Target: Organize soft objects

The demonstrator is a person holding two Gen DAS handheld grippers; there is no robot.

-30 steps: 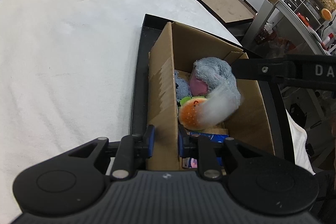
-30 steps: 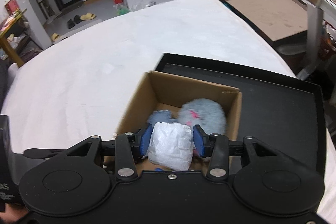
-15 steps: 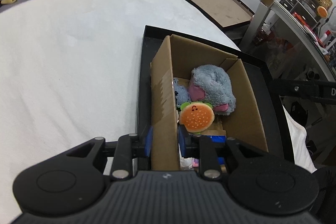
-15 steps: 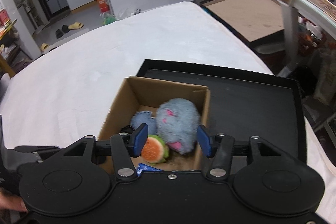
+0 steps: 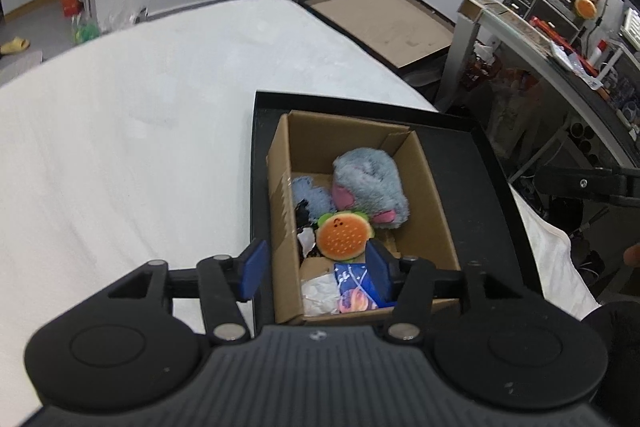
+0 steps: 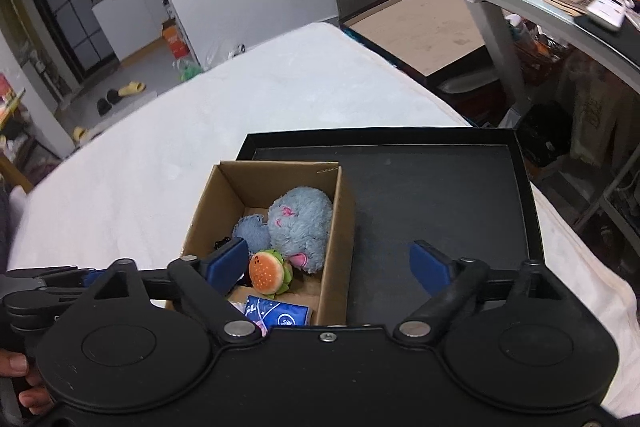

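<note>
An open cardboard box (image 5: 430, 195) (image 6: 338, 227) stands in a black tray (image 5: 492, 187) (image 6: 440, 195). In it lie a big grey-blue plush (image 5: 368, 183) (image 6: 300, 223), a small blue plush (image 5: 310, 193) (image 6: 252, 233), an orange burger plush (image 5: 344, 235) (image 6: 267, 271), a blue packet (image 5: 356, 285) (image 6: 276, 311) and a white wad (image 5: 320, 291). My left gripper (image 5: 314, 269) is open above the box's near left wall. My right gripper (image 6: 326, 265) is wide open and empty above the box's near right corner.
The tray rests on a white padded table (image 5: 120, 131) (image 6: 200, 131). A brown board (image 5: 384, 23) lies beyond the table's far edge. A cluttered glass desk (image 5: 560, 39) stands at the right.
My right gripper let go of the white wad into the box, opened wide and drew back upward. My left gripper opened off the box's left wall and rose.
</note>
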